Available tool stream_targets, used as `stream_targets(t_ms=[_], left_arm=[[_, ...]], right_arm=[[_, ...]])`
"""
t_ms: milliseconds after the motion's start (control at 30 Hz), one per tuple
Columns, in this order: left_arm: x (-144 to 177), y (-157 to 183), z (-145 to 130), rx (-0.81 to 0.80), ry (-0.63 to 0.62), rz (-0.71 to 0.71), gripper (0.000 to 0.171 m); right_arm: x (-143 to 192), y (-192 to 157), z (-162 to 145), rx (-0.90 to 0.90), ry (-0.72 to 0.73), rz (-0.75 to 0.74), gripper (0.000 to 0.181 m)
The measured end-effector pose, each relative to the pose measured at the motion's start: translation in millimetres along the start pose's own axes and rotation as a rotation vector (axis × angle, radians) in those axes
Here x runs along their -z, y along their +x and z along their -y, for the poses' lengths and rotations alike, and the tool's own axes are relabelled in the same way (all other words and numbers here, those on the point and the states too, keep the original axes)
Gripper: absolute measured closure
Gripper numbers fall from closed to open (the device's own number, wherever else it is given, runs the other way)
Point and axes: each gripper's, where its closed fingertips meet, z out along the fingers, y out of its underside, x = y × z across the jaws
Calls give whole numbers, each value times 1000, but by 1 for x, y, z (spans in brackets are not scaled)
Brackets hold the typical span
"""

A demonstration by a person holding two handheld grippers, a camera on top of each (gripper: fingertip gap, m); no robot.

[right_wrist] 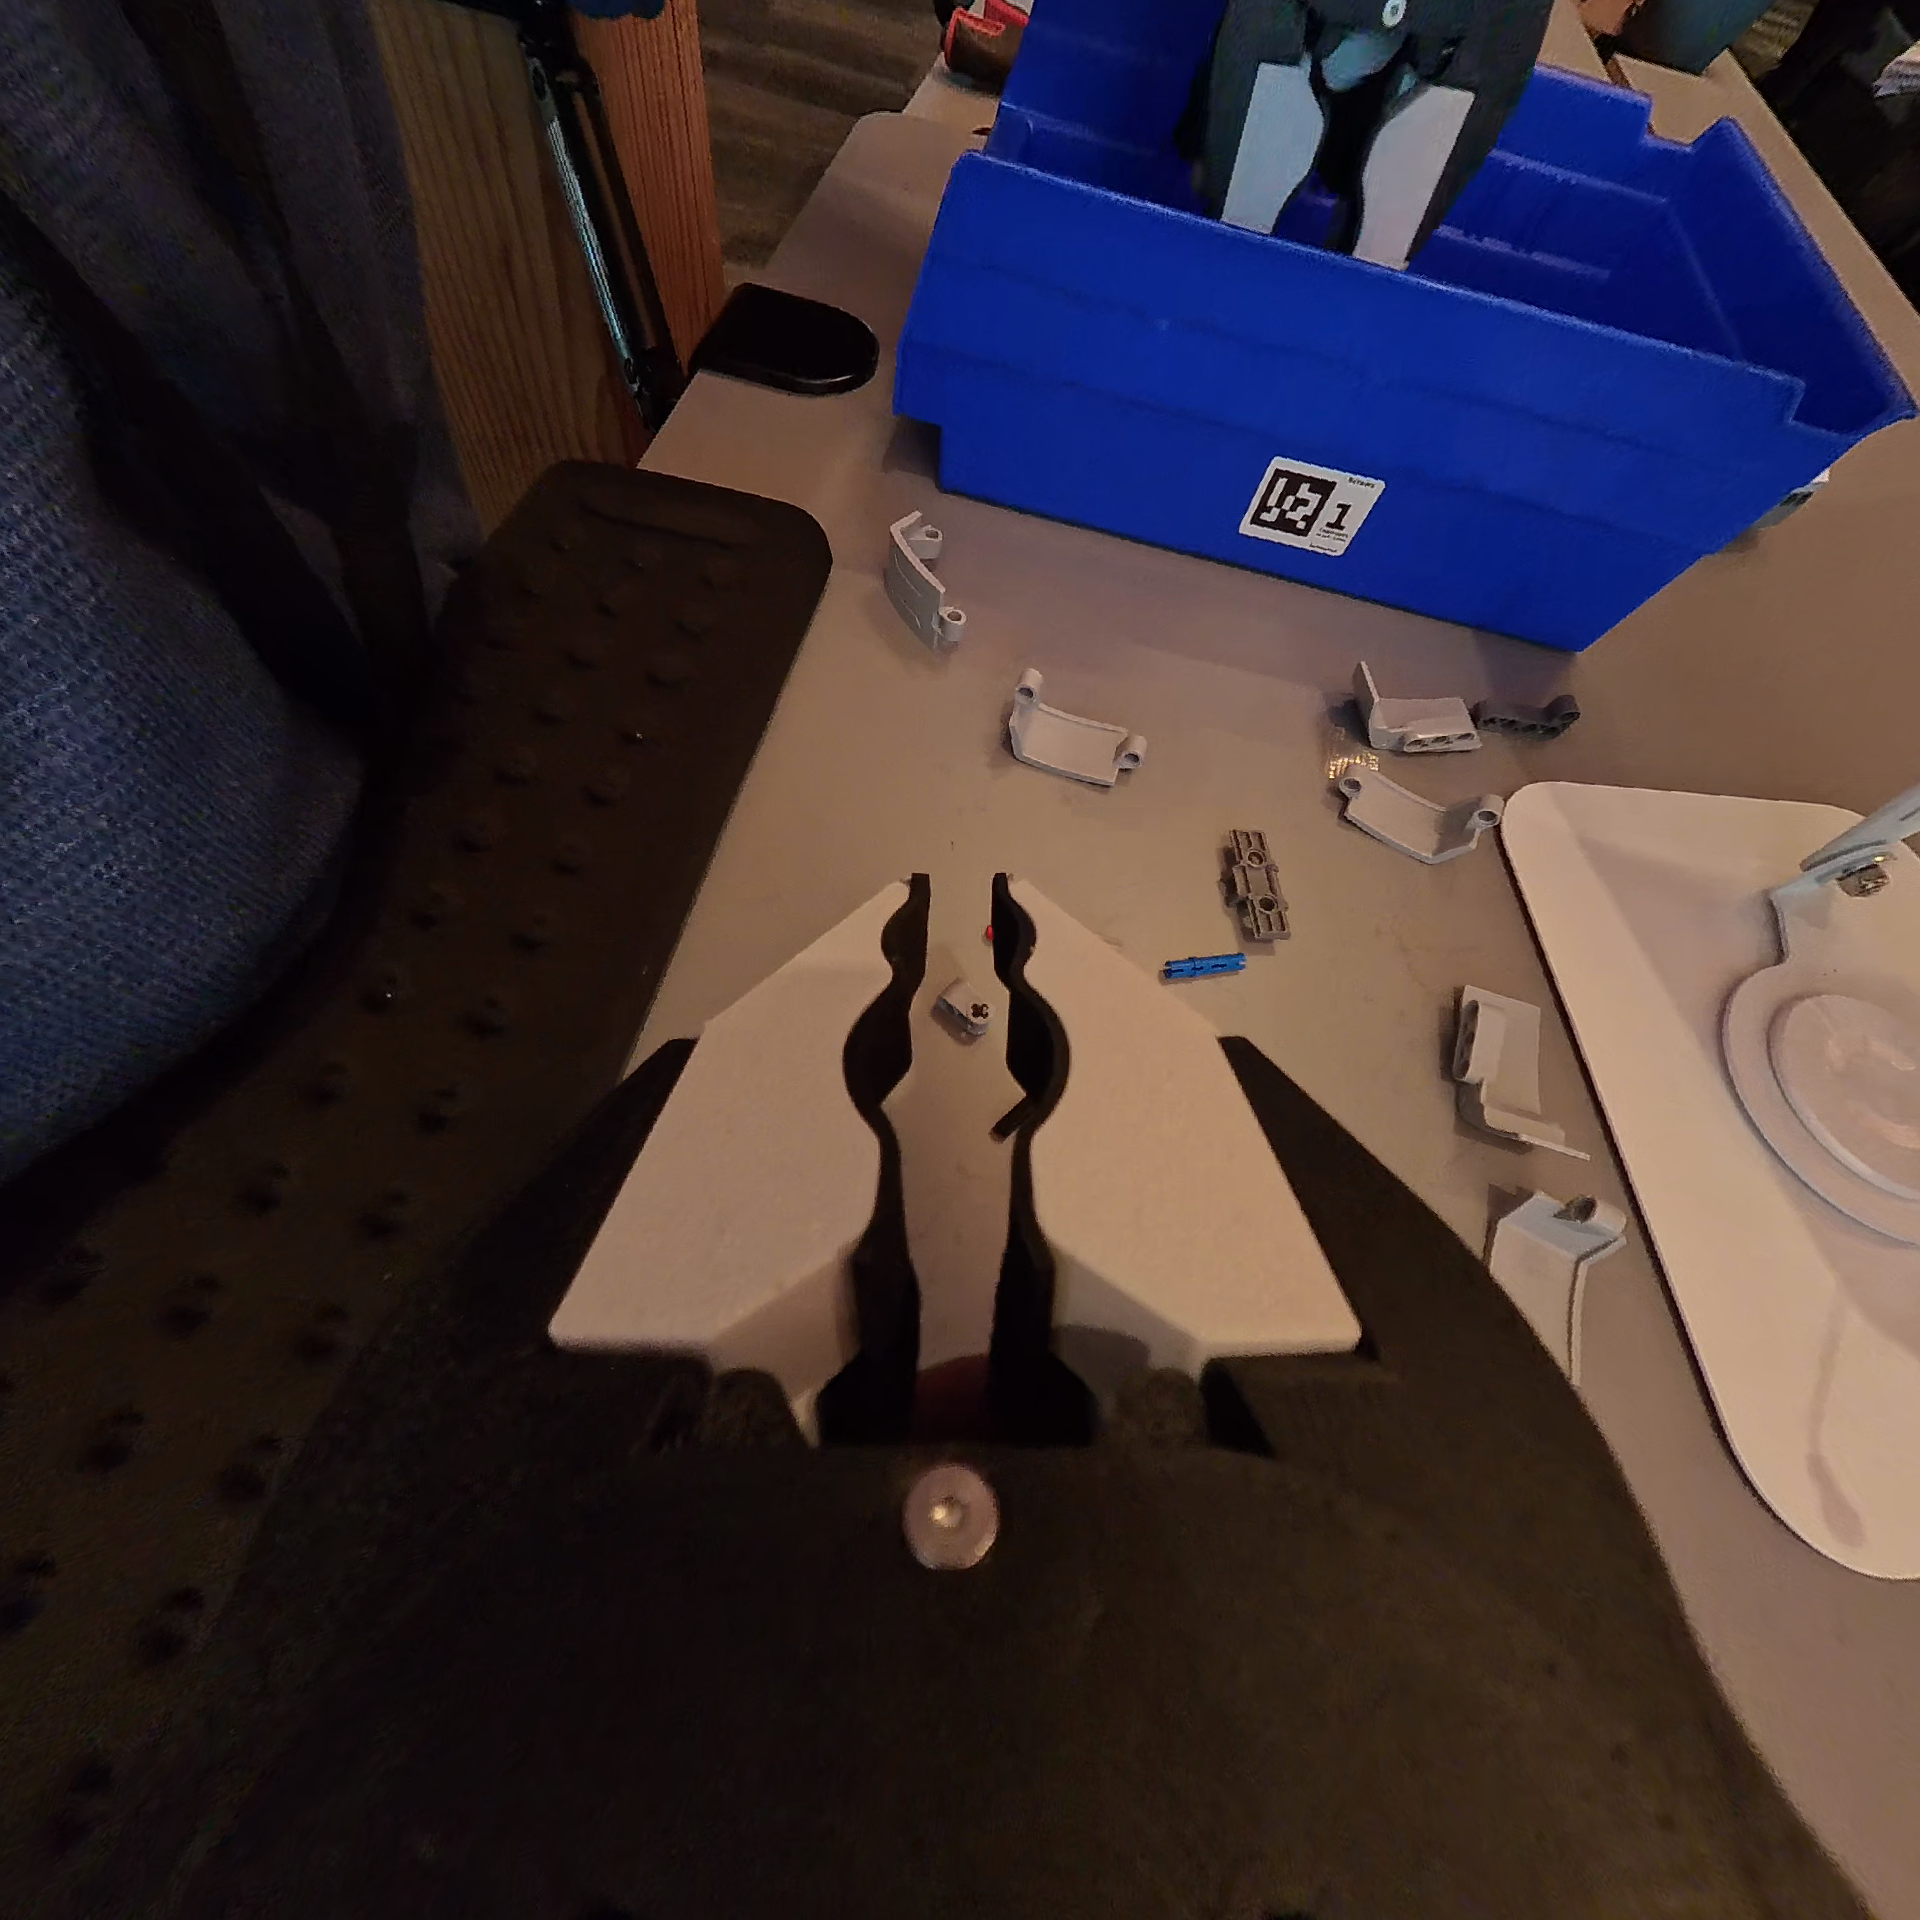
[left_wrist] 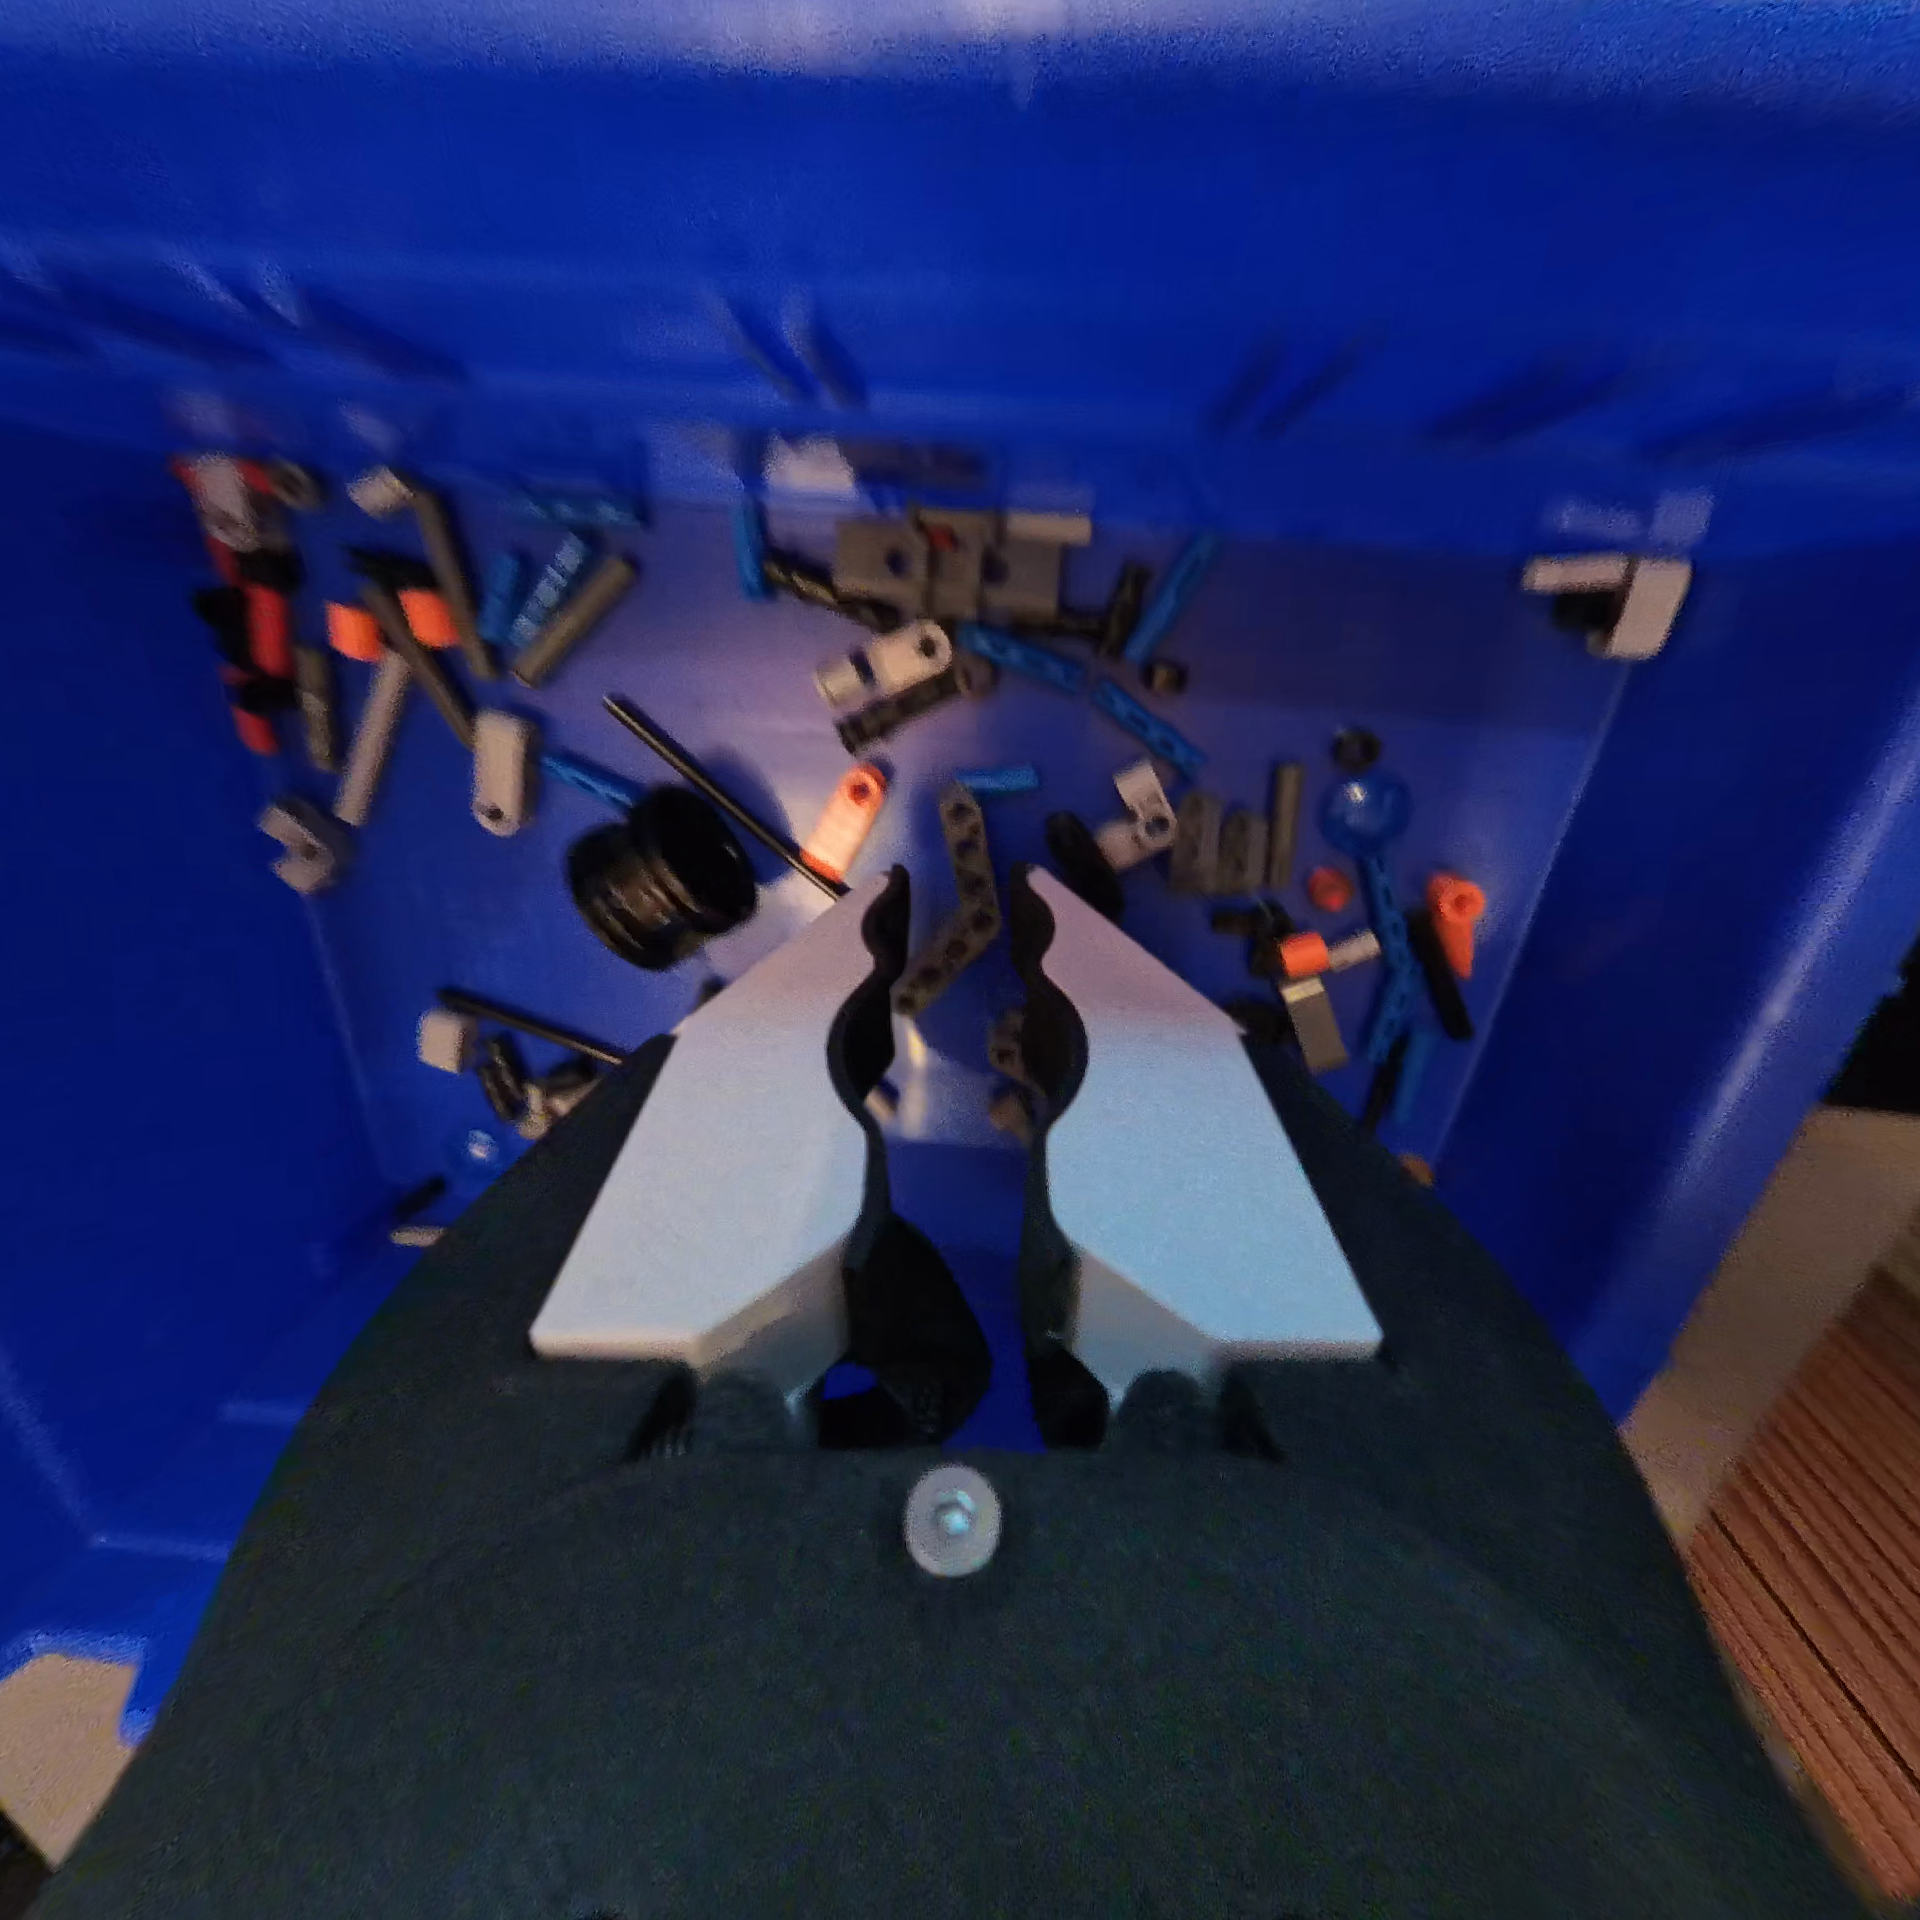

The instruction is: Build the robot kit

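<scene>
Hanging inside the blue bin (left_wrist: 1039, 260), left claw (left_wrist: 958, 883) with jaws apart, gripping nothing. Just beyond the tips, and showing between them, a dark bent beam with holes (left_wrist: 961, 914), lying on the bin floor; touching or not, could not tell. Left of it, a black ribbed wheel (left_wrist: 660, 878) and a thin black rod (left_wrist: 717, 795) ending by an orange connector (left_wrist: 852, 821). Farther back, scattered grey, black, blue and orange building pieces, with a grey block cluster (left_wrist: 951, 566) near the far wall.

Hovering over the grey tabletop (right_wrist: 831, 779), right claw (right_wrist: 961, 883) also released, empty. Between its fingers, lower down on the tabletop, a small grey connector (right_wrist: 966, 1006). To the right, a small blue pin (right_wrist: 1205, 966), then a grey flat piece (right_wrist: 1257, 885). Beyond, curved grey panels (right_wrist: 1075, 732) spread about, and a white tray (right_wrist: 1662, 1039) at the right edge. Farthest, the blue bin (right_wrist: 1351, 395) bearing a square black-and-white marker sticker (right_wrist: 1311, 506), with the left claw (right_wrist: 1340, 234) dipping into it.
</scene>
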Motion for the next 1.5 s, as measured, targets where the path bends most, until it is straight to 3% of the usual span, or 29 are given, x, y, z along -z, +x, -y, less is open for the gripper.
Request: stream_targets(t_ms=[100,367,800,1000,1100,1367,1500], left_arm=[[-2,-7,21,-10,83,47,152],[-16,-8,33,-32,108,52,153],[-18,-4,34,-12,123,16,158],[-3,-10,26,-9,126,54,158],[15,-15,31,8,187,81,158],[89,-15,101,-52,416,170,159],[94,-10,151,-151,423,161,158]], right_arm=[[0,0,0,-1,-2,0,172],[0,-1,1,3,2,2,172],[1,-2,1,6,3,4,172],[0,-2,1,7,2,4,172],[1,-2,2,9,3,2,172],[2,-1,4,13,10,-2,172],[3,-1,5,13,10,-3,172]])
